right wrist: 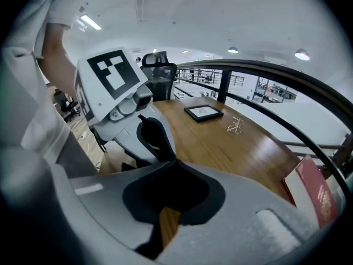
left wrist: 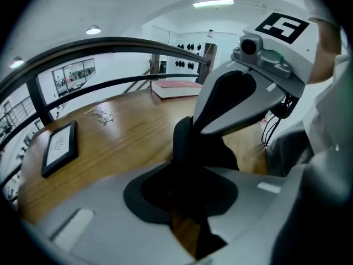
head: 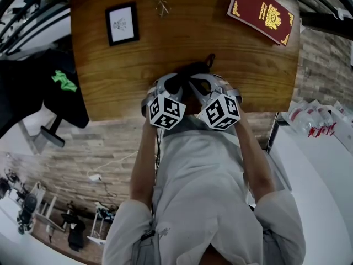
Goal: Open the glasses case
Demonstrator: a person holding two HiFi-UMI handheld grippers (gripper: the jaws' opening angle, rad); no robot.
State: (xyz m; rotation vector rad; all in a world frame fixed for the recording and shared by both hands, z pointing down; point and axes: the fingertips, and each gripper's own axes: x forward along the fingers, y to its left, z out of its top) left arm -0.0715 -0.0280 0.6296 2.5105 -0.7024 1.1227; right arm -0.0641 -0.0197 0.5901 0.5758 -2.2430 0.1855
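Head view, black glasses case, contents hidden

Open middle of table, framed picture back left, glasses back centre, red book back right

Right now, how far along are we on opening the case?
Done: both grippers are at the case, by the table's near edge. In hand: the left gripper is clamped on it; the right gripper is shut, seemingly pinching its edge. Left: the opening itself; no gap or raised lid shows in any view.
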